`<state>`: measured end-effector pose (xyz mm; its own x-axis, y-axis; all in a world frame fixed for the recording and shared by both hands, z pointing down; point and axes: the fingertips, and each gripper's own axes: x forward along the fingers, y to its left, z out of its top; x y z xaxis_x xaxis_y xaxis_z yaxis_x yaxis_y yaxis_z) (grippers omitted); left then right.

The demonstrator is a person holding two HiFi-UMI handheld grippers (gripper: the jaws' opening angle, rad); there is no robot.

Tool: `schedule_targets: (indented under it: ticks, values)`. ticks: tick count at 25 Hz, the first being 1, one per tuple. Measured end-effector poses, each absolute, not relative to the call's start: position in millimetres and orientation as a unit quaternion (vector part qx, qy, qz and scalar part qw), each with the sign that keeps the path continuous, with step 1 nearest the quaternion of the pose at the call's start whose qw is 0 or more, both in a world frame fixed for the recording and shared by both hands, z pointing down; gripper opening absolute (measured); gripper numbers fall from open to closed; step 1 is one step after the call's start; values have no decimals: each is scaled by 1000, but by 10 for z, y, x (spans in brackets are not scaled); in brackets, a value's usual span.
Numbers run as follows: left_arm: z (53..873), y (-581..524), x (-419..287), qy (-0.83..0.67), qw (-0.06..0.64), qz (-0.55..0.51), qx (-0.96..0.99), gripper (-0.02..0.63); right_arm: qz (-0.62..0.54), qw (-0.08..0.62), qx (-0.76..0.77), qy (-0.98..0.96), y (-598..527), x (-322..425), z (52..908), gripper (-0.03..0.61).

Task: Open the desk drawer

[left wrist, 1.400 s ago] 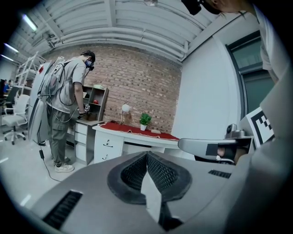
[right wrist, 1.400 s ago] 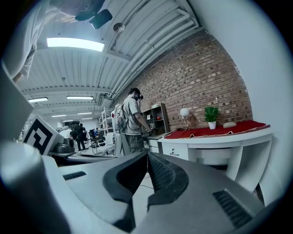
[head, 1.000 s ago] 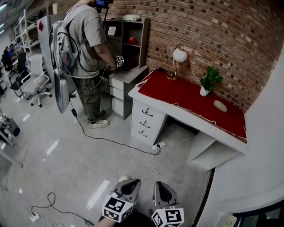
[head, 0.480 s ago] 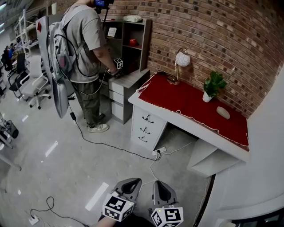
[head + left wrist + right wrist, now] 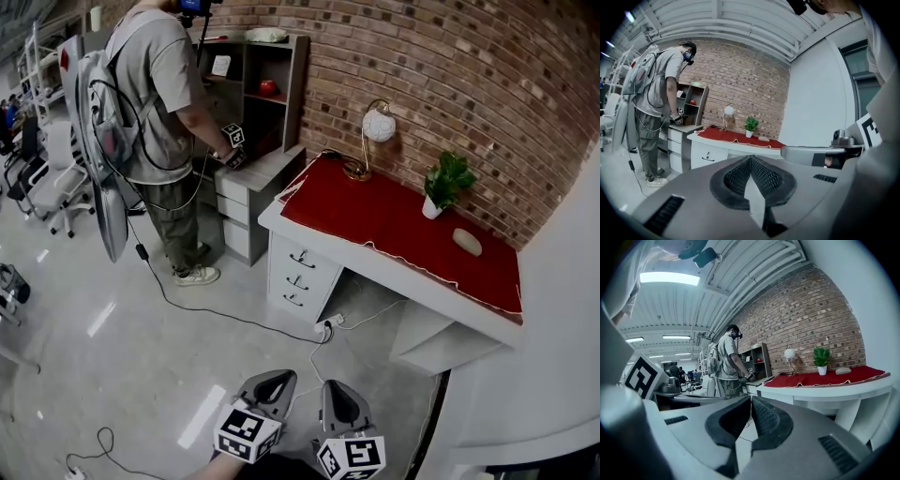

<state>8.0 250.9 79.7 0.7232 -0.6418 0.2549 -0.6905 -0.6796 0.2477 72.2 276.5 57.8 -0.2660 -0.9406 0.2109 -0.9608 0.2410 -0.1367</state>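
Your left gripper and right gripper sit side by side at the head view's lower edge, each with jaws closed on nothing. Well ahead stands the white desk with its red cloth. Its three drawers, all shut, occupy the left end.

Left gripper, right gripper — closed, empty

Desk drawers: three. Lamp: one. Potted plant: one. Person: one.
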Motion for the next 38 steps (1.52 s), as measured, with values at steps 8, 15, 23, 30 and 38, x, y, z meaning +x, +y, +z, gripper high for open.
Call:
schedule_targets:
  ticks: [8,15,23,30,38]
  values:
    - [823,2111,38,-353,167,74,918,11,120,45,618,-776,2396,728,600,20]
    - [806,1669,-40,-343,168,70,922,11,120,46,626,-769,1974,652,603,20]
    - [848,1157,-175,-338,173,67,923,11,127,54,627,-767,1463,544,684,20]
    - [892,788,-311,-337,174,66,923,11,128,56,624,-769,1095,390,743,20]
    - [946,608,-399,-335,185,58,922,11,129,65,626,-766,937,304,781,20]
